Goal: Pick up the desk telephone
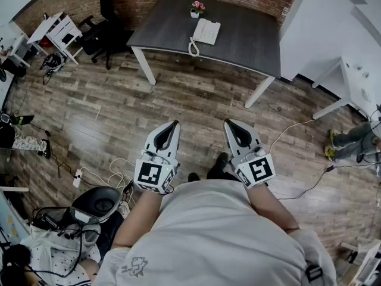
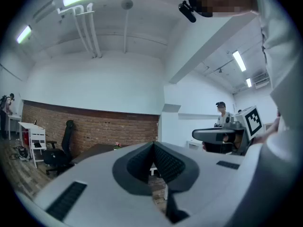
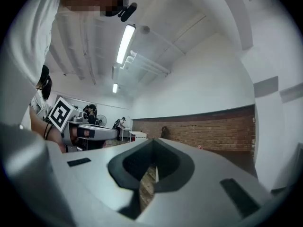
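A white desk telephone [image 1: 206,31] with a coiled cord lies on the dark grey table [image 1: 250,43] at the far side of the room, beside a small pot of pink flowers [image 1: 197,8]. My left gripper [image 1: 174,124] and right gripper [image 1: 228,123] are held level close to the person's body, well short of the table, over the wooden floor. Both stand shut with nothing between the jaws. In the left gripper view the tips [image 2: 154,144] meet, and the table edge [image 2: 97,150] shows dimly past them. In the right gripper view the tips [image 3: 152,141] also meet.
A black office chair [image 1: 104,25] stands left of the table. White desks [image 1: 56,31] and a white counter [image 1: 333,22] flank the room. Cables and a power strip [image 1: 77,177] lie on the floor at left, a bag and helmet [image 1: 95,204] nearby. Another person [image 2: 221,113] stands at right.
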Tool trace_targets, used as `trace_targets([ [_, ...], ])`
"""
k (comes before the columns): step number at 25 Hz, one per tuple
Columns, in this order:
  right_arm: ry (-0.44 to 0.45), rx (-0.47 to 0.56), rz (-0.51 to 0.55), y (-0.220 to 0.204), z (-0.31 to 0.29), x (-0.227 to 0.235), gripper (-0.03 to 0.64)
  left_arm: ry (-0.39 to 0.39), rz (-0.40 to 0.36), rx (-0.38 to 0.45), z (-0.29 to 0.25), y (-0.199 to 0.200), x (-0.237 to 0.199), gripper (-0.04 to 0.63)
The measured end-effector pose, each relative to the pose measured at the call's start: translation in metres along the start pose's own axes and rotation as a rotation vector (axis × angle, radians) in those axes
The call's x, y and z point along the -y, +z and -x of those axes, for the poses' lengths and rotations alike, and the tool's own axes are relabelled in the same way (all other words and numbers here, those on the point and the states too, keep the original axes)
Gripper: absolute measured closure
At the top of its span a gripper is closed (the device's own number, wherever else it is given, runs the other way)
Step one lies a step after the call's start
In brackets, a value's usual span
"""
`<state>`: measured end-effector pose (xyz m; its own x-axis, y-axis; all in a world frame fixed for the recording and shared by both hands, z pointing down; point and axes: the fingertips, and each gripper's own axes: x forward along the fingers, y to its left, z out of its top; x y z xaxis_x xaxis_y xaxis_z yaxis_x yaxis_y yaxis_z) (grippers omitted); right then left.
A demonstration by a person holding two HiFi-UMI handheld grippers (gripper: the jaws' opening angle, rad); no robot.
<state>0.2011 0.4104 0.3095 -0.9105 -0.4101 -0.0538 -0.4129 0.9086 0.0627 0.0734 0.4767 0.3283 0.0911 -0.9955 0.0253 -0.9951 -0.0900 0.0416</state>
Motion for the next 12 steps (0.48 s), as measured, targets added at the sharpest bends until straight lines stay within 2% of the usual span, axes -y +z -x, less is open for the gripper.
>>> trace_targets([
  [12, 0.010, -0.005, -0.018, -0.004, -0.009, 0.025, 0.614, 0.008, 0.002, 0.002, -0.026, 0.002, -0.001, 0.584],
])
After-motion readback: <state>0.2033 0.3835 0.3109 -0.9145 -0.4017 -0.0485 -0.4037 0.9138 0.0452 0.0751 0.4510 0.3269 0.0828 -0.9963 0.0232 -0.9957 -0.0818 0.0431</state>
